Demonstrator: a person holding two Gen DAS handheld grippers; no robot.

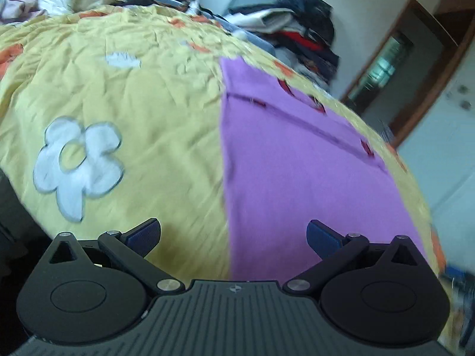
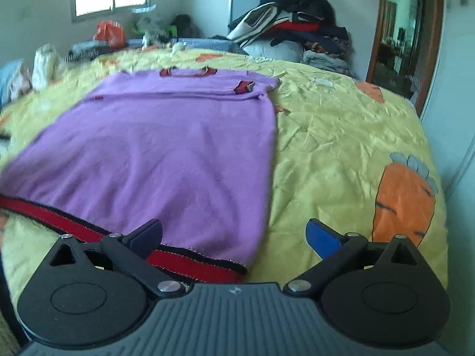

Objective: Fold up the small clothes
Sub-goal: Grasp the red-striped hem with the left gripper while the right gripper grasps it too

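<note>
A purple sweater (image 2: 166, 148) with a red and black hem (image 2: 190, 262) lies flat on the yellow bedspread (image 2: 341, 136), its sleeves folded across the top. My right gripper (image 2: 234, 237) is open and empty, just above the sweater's near right hem corner. In the left wrist view the sweater (image 1: 297, 172) fills the right half of the bed. My left gripper (image 1: 234, 237) is open and empty, over the sweater's left edge near the bedspread (image 1: 133, 95).
A pile of dark and red clothes (image 2: 297, 20) sits at the far end of the bed. Bags and light clothes (image 2: 109, 32) lie at the far left under a window. A wooden door frame (image 2: 409, 38) stands at the right.
</note>
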